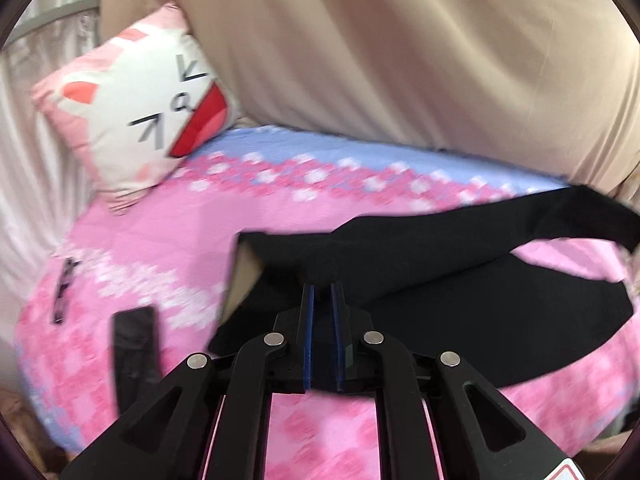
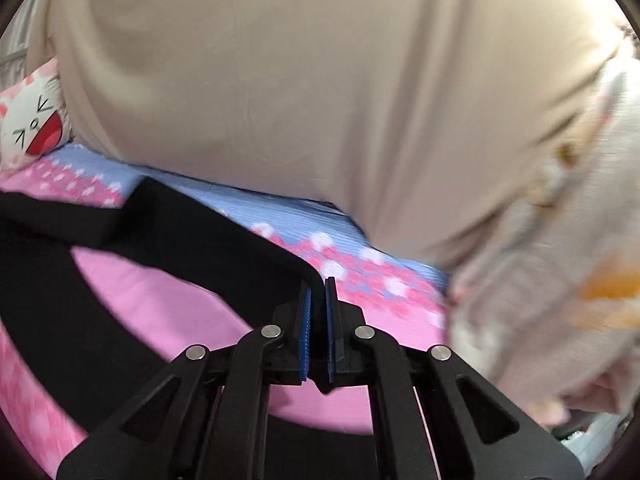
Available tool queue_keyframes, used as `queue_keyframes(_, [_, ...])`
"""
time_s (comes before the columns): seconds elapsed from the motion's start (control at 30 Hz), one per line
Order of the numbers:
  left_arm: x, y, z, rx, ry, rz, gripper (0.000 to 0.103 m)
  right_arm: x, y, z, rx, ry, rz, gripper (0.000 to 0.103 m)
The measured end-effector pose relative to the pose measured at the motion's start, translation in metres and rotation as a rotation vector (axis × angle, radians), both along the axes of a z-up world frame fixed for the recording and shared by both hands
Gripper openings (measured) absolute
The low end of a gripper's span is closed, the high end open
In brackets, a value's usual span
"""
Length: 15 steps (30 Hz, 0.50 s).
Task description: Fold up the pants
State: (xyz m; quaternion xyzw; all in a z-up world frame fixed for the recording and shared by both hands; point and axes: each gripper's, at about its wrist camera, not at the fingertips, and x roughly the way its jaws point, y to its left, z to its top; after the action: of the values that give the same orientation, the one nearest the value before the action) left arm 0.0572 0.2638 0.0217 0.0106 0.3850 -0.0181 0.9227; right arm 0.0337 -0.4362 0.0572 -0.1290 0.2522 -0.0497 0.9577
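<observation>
Black pants [image 1: 460, 300] are held up over a pink and blue bed cover [image 1: 168, 240]. My left gripper [image 1: 323, 292] is shut on a fold of the black cloth near one end, where a pale lining shows at an opening. My right gripper [image 2: 318, 288] is shut on the edge of the pants [image 2: 180, 224] at the other end. The cloth hangs in a loop between the two grippers, with pink cover showing through the gap. Both views are blurred by motion.
A pink and white cat-face pillow [image 1: 140, 120] stands at the back left. A beige curtain [image 1: 400, 60] hangs along the far side of the bed. A small black object [image 1: 134, 344] lies on the cover at the left. A pale patterned quilt [image 2: 560, 240] bulges at the right.
</observation>
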Motion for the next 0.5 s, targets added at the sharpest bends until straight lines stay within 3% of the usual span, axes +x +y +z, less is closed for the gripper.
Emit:
queue_keyframes(0.1, [-0.014,0.026,-0.029,0.032,0.065,0.079,0.007,-0.036,-0.028,-0.04,-0.012,0.099,-0.076,0.005])
queue_keyframes(0.23, [-0.016,0.055,-0.081,0.049,0.179,0.182,0.004,-0.051,-0.061,-0.135,0.085,0.299,-0.125,0.008])
queue_keyframes(0.3, [-0.018,0.062,-0.092,0.004,0.202,0.212,0.004,-0.057,-0.066,-0.151,0.139,0.265,-0.139,0.009])
queue_keyframes(0.37, [-0.023,0.055,-0.087,-0.1,0.171,0.192,0.008,-0.061,-0.067,-0.145,0.192,0.228,-0.148,0.01])
queue_keyframes(0.43, [-0.021,0.043,-0.082,-0.185,0.145,0.166,0.036,-0.061,-0.063,-0.134,0.175,0.205,-0.142,0.01])
queue_keyframes(0.47, [-0.02,0.038,-0.079,-0.206,0.125,0.175,0.063,-0.058,-0.06,-0.13,0.16,0.204,-0.143,0.01])
queue_keyframes(0.5, [-0.018,0.034,-0.077,-0.216,0.107,0.183,0.073,-0.055,-0.06,-0.13,0.155,0.207,-0.143,0.01])
